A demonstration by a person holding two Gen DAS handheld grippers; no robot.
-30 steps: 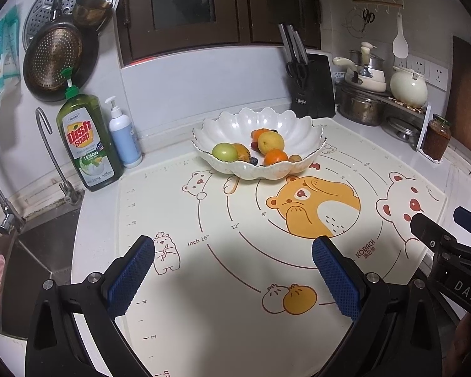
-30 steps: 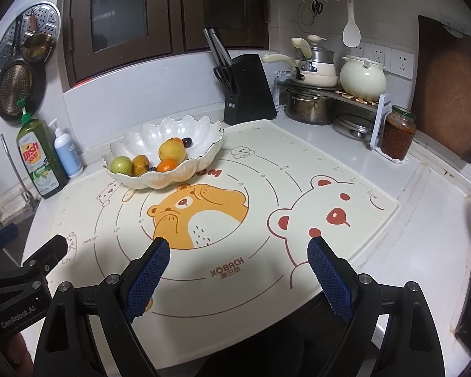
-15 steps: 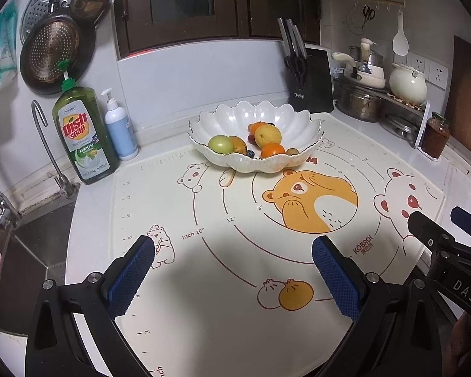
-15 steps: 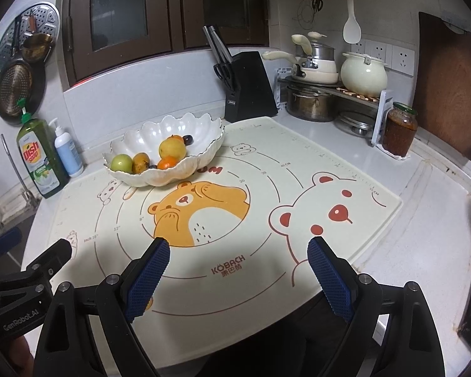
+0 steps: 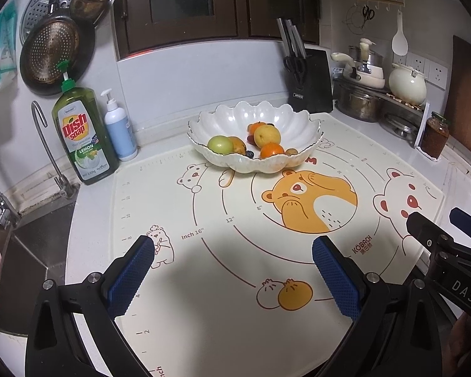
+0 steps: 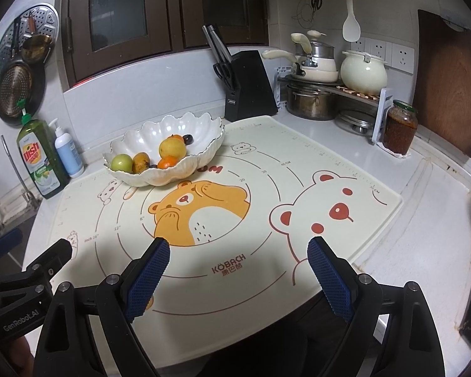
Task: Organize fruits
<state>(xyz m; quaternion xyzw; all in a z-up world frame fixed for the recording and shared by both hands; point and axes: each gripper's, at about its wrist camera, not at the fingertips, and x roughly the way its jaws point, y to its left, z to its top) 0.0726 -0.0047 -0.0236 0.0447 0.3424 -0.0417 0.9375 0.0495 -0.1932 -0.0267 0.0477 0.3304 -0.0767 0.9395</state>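
All the fruit in view is gathered in the white scalloped bowl (image 5: 256, 132), which stands on the bear-printed mat (image 5: 267, 251) toward the back of the surface (image 6: 424, 220). In it a green apple (image 5: 219, 144), a mango-like yellow-orange fruit (image 5: 238, 145), a yellow round fruit (image 5: 267, 136), an orange (image 5: 272, 150) and a few small dark fruits can be made out. No fruit is seen lying loose on the mat or on the bare surface around it. From this it is judged that the task is either at its very end, with everything already collected, or at its very start, with the fruit yet to be sorted out of the bowl; which of the two cannot be told from what is shown.

The left hand-held gripper (image 5: 235, 275) is held with its blue pads well apart and nothing between them, above the near part of the mat. The right hand-held gripper (image 6: 238, 278) is likewise spread wide and empty, just beside the left one. The bowl lies well apart from both: ahead of the left one and roughly in line with the gap of its jaws, and ahead and to the left of the right one. No fruit is touched by either. If more handling is intended, a reach forward across the mat would be needed first.
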